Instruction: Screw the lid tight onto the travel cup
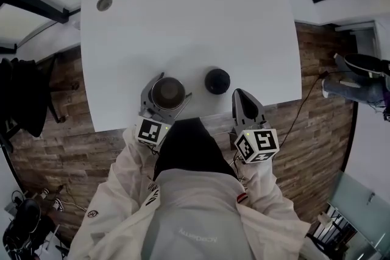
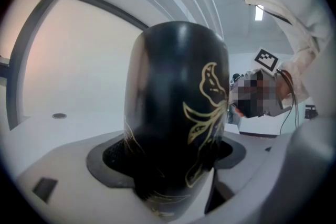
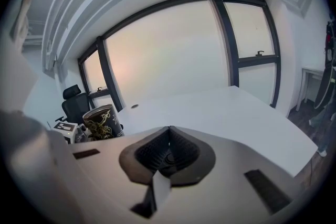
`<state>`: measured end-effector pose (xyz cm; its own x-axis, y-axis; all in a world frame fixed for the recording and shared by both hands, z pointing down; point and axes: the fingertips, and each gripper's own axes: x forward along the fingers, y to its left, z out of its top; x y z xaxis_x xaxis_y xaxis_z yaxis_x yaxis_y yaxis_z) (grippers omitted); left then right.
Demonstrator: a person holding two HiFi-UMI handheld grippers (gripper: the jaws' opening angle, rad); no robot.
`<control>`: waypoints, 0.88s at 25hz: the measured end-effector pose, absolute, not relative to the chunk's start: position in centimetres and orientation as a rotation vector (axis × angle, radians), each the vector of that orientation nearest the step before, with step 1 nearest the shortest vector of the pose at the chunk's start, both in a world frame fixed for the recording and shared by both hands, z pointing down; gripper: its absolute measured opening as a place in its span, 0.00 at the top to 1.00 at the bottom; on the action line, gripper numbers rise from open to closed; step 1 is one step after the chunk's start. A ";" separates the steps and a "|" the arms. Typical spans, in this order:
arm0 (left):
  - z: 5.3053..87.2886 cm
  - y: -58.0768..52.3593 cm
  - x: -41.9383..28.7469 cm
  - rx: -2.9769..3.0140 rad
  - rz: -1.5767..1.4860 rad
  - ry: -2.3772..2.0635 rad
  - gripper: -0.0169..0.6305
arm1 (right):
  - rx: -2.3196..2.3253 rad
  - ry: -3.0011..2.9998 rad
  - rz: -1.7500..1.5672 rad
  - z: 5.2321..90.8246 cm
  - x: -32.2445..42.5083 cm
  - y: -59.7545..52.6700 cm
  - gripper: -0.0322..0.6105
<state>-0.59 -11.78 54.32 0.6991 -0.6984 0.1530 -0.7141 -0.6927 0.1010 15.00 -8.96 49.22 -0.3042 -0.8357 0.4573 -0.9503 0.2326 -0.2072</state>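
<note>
The travel cup (image 1: pixel 167 92) stands open-topped near the white table's (image 1: pixel 183 21) front edge. It is black with a gold flower pattern (image 2: pixel 207 113). My left gripper (image 1: pixel 170 87) is around it, and in the left gripper view the dark pads (image 2: pixel 113 157) press against the cup's sides. The round black lid (image 1: pixel 217 81) lies on the table just right of the cup, apart from both grippers. Right of the lid and a little nearer the edge, my right gripper (image 1: pixel 239 94) is shut and empty (image 3: pixel 169 136). The right gripper view shows the cup (image 3: pixel 102 122) at its left.
A round grommet (image 1: pixel 104 3) sits in the table's far left corner. Beyond the table are large windows (image 3: pixel 173 55) and a dark office chair (image 3: pixel 73 99). Wood floor (image 1: pixel 317 131) surrounds the table, with a cable (image 1: pixel 304 106) trailing at the right.
</note>
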 end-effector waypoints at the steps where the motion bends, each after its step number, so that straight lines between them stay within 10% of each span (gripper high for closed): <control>1: 53.9 -12.0 -0.4 2.752 0.144 -1.149 0.33 | 1.682 -2.257 0.667 49.5 15.1 -9.0 0.92; 19: 54.1 -13.5 1.9 2.767 0.116 -1.148 0.33 | 1.707 -2.192 0.615 54.2 14.9 -10.7 0.90; 22: 54.3 -13.5 2.2 2.762 0.123 -1.140 0.33 | 1.708 -2.159 0.613 56.0 14.5 -11.0 0.58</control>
